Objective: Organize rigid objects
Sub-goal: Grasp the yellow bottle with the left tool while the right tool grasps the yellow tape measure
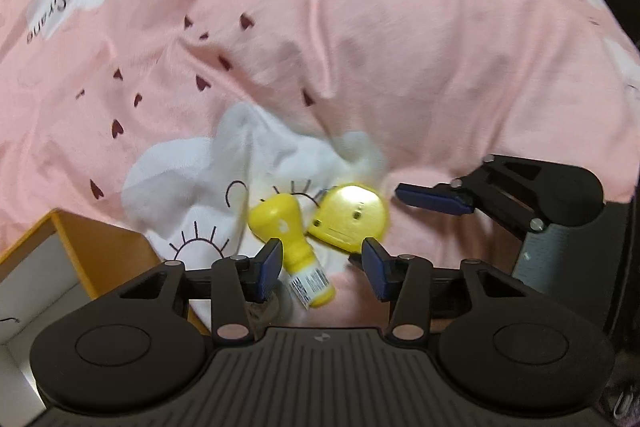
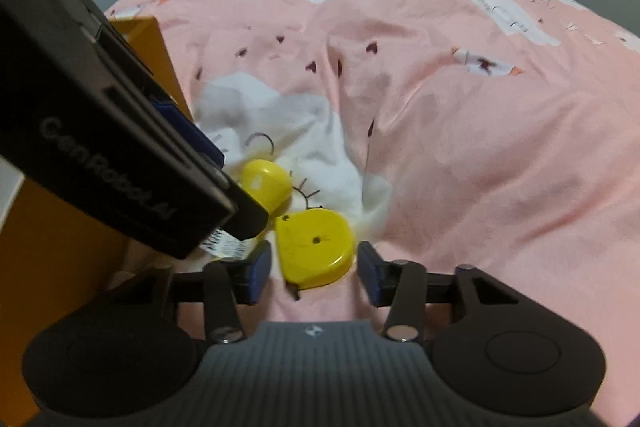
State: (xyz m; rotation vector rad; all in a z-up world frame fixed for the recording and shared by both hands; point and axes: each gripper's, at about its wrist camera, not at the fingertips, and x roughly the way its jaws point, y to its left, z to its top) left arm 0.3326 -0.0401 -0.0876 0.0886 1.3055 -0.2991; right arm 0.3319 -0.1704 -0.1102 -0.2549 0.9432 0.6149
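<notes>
A yellow bottle (image 1: pixel 294 243) with a barcode label lies on the pink bedspread, its base between my left gripper's (image 1: pixel 322 269) open fingers. A yellow tape measure (image 1: pixel 352 217) lies just right of it. In the right wrist view the tape measure (image 2: pixel 316 247) sits between my right gripper's (image 2: pixel 314 273) open fingers, which stand apart from its sides. The bottle's rounded top (image 2: pixel 266 185) shows behind it, partly hidden by the left gripper body (image 2: pixel 100 147). The right gripper also shows in the left wrist view (image 1: pixel 436 201).
An orange box with a white inside (image 1: pixel 60 259) stands at the left, close to the left gripper; it also shows in the right wrist view (image 2: pixel 148 59). A crumpled white cloth (image 1: pixel 208 179) lies under the yellow objects. The pink bedspread (image 2: pixel 480 147) stretches far and right.
</notes>
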